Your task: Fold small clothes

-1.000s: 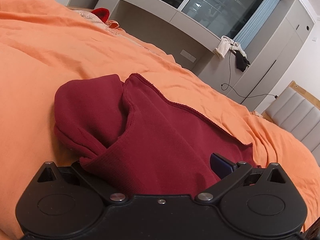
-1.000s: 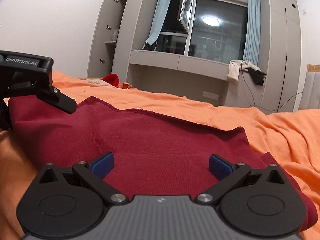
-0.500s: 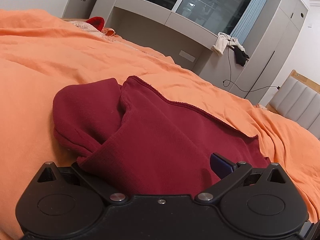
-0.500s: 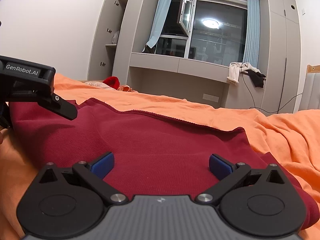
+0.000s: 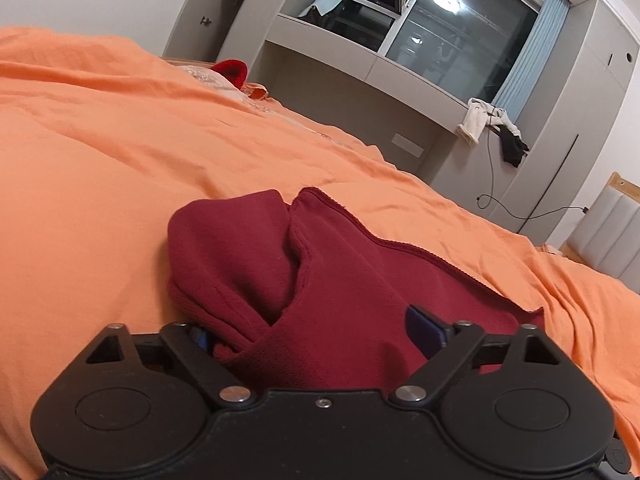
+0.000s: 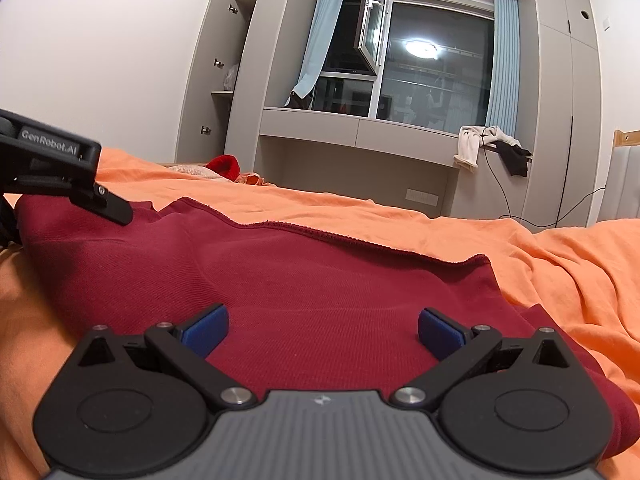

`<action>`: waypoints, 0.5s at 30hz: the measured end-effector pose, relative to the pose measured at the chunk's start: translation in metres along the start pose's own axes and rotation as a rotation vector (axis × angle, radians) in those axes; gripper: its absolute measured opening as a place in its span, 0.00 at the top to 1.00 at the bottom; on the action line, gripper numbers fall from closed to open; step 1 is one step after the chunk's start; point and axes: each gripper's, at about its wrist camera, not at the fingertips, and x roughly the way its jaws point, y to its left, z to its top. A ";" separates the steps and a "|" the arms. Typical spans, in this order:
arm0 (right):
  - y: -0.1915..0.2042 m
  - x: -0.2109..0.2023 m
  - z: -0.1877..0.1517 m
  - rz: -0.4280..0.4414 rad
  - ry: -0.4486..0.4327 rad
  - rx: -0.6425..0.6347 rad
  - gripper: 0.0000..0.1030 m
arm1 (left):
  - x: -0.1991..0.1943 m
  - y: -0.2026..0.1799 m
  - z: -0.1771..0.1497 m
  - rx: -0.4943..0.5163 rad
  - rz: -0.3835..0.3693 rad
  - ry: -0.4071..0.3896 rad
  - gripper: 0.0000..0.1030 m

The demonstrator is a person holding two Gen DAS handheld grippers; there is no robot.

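A dark red garment (image 5: 340, 280) lies on the orange bed cover (image 5: 120, 160), with its left side folded over into a thick bunch. My left gripper (image 5: 312, 332) sits low at the garment's near edge. Its jaws are closing, and the bunched fold lies between the blue pads (image 5: 424, 330) without being squeezed. In the right wrist view the same garment (image 6: 320, 280) spreads flat. My right gripper (image 6: 322, 330) hovers open just over its near part, with nothing between the pads. One of the left gripper's black fingers (image 6: 114, 208) reaches over the garment's left corner.
A small red item (image 5: 230, 70) lies at the bed's far edge. Beyond it a grey window ledge (image 6: 360, 132) holds white and black clothes (image 6: 472, 146), and a cable hangs down. A padded headboard (image 5: 604, 236) stands on the right, where the cover is wrinkled (image 6: 560, 260).
The left gripper's jaws have narrowed, and its left blue pad has come into view beside the cloth fold. Its view has tipped slightly. The right gripper has stayed still.
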 end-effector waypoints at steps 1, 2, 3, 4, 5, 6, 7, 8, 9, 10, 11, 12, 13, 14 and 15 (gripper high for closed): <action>0.000 0.000 0.000 0.000 0.000 0.000 0.00 | 0.000 0.001 0.000 0.000 0.007 -0.004 0.20; 0.000 0.000 0.000 0.000 -0.001 0.000 0.00 | 0.000 0.001 0.000 0.001 0.013 -0.009 0.25; -0.001 -0.001 0.000 0.001 -0.002 0.001 0.00 | -0.001 0.002 0.000 -0.001 0.022 -0.016 0.29; -0.001 -0.002 0.000 0.000 -0.003 0.001 0.00 | -0.002 0.002 0.000 -0.002 0.031 -0.025 0.31; -0.001 -0.003 0.001 0.000 -0.004 0.001 0.00 | -0.002 0.001 -0.001 0.002 0.042 -0.032 0.36; -0.001 -0.002 0.001 0.000 -0.005 0.001 0.00 | -0.003 -0.001 -0.001 0.013 0.057 -0.038 0.44; -0.001 -0.004 0.001 0.000 -0.006 0.002 0.00 | -0.003 -0.003 -0.002 0.024 0.068 -0.041 0.49; -0.001 -0.003 0.001 0.000 -0.007 0.002 0.00 | -0.003 -0.004 -0.002 0.032 0.072 -0.044 0.56; -0.001 -0.003 0.002 -0.001 -0.008 0.001 0.00 | -0.004 -0.004 -0.003 0.037 0.069 -0.046 0.63; -0.001 -0.003 0.001 0.000 -0.008 0.002 0.00 | -0.004 -0.004 -0.003 0.040 0.064 -0.049 0.65; -0.001 -0.003 0.001 0.000 -0.008 0.002 0.00 | -0.005 -0.005 -0.002 0.046 0.060 -0.053 0.69; -0.001 -0.003 0.001 0.000 -0.008 0.002 0.00 | -0.006 -0.006 -0.002 0.053 0.055 -0.060 0.73; -0.001 -0.003 0.001 0.000 -0.008 0.002 0.00 | -0.008 -0.006 -0.002 0.060 0.048 -0.070 0.75; -0.001 -0.003 0.001 0.000 -0.008 0.003 0.00 | -0.009 -0.007 -0.002 0.064 0.040 -0.079 0.78; -0.001 -0.002 0.001 0.001 -0.008 0.004 0.00 | -0.010 -0.008 0.000 0.068 0.031 -0.087 0.78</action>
